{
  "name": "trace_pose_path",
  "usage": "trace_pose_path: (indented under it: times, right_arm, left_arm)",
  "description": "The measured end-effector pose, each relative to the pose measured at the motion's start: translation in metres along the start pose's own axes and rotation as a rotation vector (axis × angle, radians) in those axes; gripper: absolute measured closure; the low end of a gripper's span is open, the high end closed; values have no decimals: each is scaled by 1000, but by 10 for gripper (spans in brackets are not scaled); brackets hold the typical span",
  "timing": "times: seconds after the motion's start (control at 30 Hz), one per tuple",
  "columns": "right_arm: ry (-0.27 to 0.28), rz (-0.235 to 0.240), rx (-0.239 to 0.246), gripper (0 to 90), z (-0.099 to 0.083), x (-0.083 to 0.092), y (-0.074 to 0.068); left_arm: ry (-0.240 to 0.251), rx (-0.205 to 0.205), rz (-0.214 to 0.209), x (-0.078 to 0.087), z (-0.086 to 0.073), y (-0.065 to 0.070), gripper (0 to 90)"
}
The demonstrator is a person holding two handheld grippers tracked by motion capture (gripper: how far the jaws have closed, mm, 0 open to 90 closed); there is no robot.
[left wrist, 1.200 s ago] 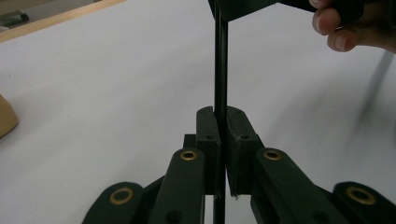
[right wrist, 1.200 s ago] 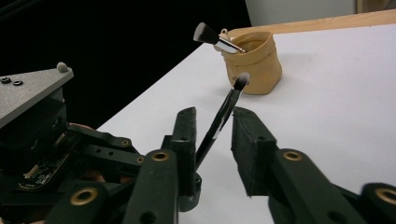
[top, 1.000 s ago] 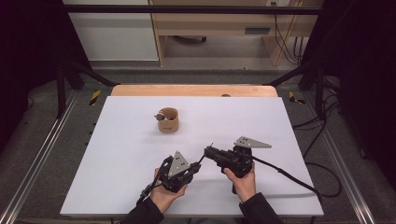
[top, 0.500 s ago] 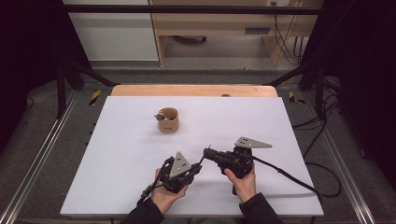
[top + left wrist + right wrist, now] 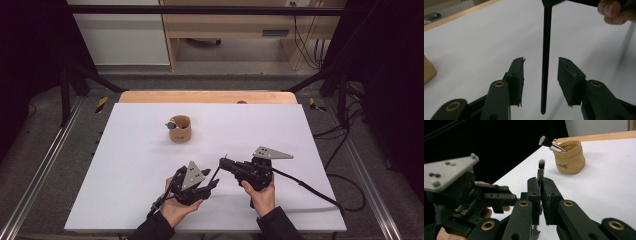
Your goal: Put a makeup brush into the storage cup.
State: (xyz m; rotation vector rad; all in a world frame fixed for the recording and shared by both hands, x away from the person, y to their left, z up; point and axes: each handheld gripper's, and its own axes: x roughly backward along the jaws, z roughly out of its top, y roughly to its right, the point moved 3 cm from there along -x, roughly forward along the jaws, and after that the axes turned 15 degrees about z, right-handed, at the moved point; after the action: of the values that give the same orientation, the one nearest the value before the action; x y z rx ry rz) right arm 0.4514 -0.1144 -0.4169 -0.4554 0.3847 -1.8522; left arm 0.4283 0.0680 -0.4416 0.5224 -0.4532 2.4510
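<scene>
Down near the front edge of the tabletop (image 5: 125, 165), the left gripper (image 5: 541, 75) has just been opening: its jaws now stand partly apart with the thin black handle of a brush (image 5: 545, 62) between them, and neither pad touches it. Just to its right, the right gripper (image 5: 541, 195) is clamped tight on that same brush, whose dark bristle tip pokes out above its pads. The upper end of the handle is cut off in the left gripper view, and in the high view the brush is too thin to make out well. Farther back, toward the tabletop's middle, a tan pouch (image 5: 180, 129) stands with a second brush (image 5: 550, 143) leaning out of it. Earlier, the left gripper's jaws were closed.
</scene>
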Motion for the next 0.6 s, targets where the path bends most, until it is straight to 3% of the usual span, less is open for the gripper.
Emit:
trace_pose_path:
  times: [0.23,0.6]
  right_arm:
    - [-1,8,-2,857,-1,-2,0]
    - [3,15,6,857,0,-1,-1]
  left_arm:
    - [21,-30,31,2,14,-2,547]
    - [12,-23,12,-5,24,3,706]
